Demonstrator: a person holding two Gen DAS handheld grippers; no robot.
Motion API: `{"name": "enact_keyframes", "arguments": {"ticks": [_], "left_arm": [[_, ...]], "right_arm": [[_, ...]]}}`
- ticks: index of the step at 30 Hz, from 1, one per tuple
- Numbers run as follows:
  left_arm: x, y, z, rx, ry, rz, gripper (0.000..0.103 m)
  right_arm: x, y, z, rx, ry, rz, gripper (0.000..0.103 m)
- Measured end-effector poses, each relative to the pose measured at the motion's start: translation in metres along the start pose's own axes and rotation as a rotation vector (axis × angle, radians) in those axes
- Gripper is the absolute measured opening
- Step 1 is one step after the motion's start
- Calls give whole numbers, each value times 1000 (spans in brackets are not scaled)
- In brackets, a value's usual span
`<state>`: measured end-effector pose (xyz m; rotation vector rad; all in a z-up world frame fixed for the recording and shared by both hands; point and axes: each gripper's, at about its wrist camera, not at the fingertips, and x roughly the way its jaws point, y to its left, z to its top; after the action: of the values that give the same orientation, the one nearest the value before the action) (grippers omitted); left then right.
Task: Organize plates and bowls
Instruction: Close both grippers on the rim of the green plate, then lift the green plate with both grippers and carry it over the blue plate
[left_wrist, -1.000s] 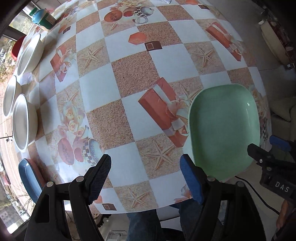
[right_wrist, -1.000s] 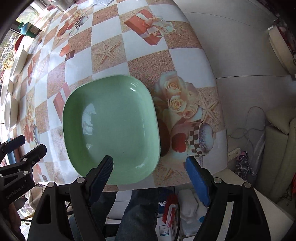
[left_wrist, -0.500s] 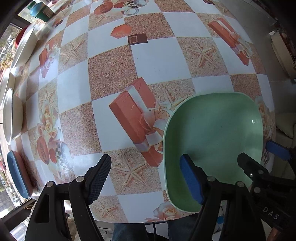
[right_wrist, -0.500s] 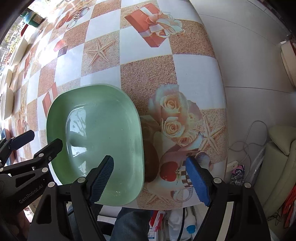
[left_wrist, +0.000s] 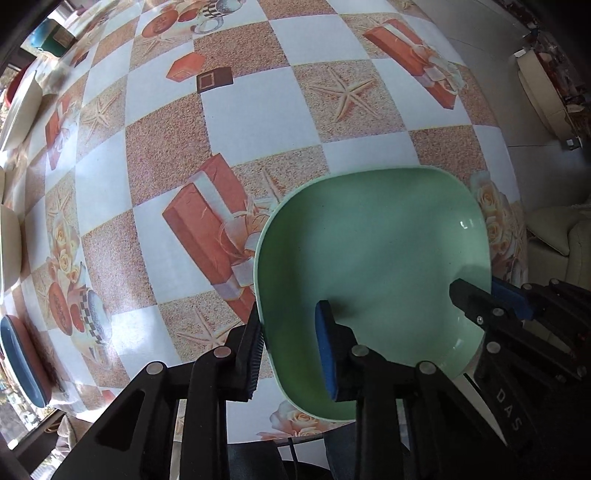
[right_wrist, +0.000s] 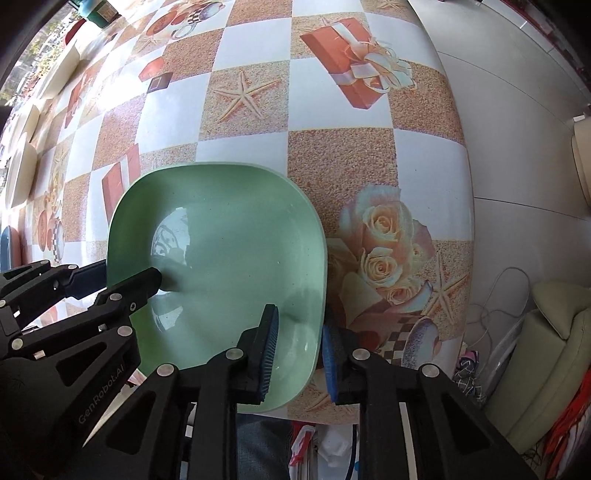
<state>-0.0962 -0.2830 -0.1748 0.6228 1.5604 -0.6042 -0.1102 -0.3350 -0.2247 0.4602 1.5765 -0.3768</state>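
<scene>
A pale green square plate (left_wrist: 373, 258) lies at the near edge of the table; it also shows in the right wrist view (right_wrist: 221, 251). My left gripper (left_wrist: 291, 350) straddles its left rim, one finger outside, one inside, jaws narrowed on the rim. My right gripper (right_wrist: 299, 347) straddles its right rim the same way, jaws narrowed on it. Each gripper shows in the other's view, the right (left_wrist: 491, 299) and the left (right_wrist: 122, 280).
White bowls (left_wrist: 7, 236) and a blue dish (left_wrist: 18, 362) line the table's left edge. A teal cup (left_wrist: 51, 37) stands far left. The patterned tablecloth (left_wrist: 240, 122) covers the table. Floor and a sofa (right_wrist: 546, 362) lie to the right.
Both grippers have moved in onto the green plate and their jaws have narrowed from wide open onto its opposite rims.
</scene>
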Motion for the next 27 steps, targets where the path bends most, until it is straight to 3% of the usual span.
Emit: {"name": "enact_keyframes", "arguments": {"ticks": [4, 11, 19, 27], "left_arm": [[0, 1, -10, -15, 17, -16, 29], [8, 27, -24, -11, 17, -32, 29], [12, 68, -36, 84, 10, -1, 29], [14, 135, -53, 50, 5, 0, 30]], "right_arm": [[2, -13, -2, 49, 18, 62, 15], [1, 12, -13, 20, 25, 77, 15], [6, 68, -19, 27, 30, 35, 15], [11, 153, -22, 31, 52, 36, 15]]}}
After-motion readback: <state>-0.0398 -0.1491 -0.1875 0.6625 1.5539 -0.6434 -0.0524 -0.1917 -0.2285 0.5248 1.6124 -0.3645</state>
